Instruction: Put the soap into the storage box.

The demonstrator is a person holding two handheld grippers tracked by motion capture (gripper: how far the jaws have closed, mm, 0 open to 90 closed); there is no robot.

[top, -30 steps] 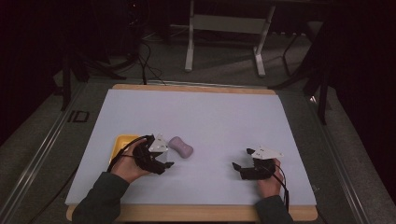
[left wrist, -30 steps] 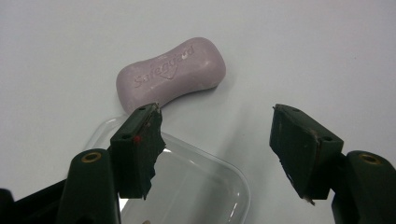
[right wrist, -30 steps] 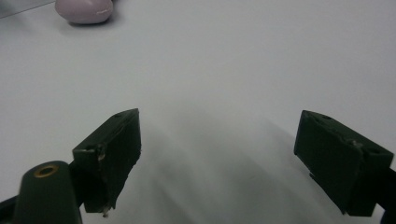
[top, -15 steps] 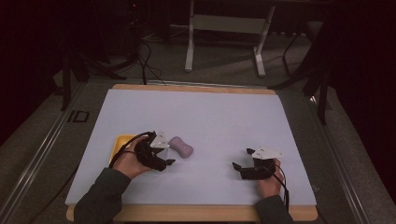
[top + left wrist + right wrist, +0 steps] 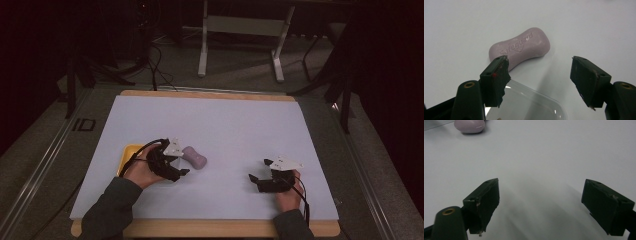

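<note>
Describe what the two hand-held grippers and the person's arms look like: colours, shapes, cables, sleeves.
The left gripper and the right gripper are both black, each topped by a pale grey three-cornered plate. Each has two blocky black jaws on rounded arms with brass-coloured rivets; the left jaw pad carries a small red dot. A thin black cable loops from the left gripper. The person wears dark grey-green long sleeves.

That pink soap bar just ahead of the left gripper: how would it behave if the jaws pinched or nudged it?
The soap bar looks solid and moulded, so probably stiff. Its rounded, waisted shape and smooth surface may let it slip out of the pads unless gripped at the narrow middle. It lies flat on the white table, so a push should slide it rather than roll it.
</note>
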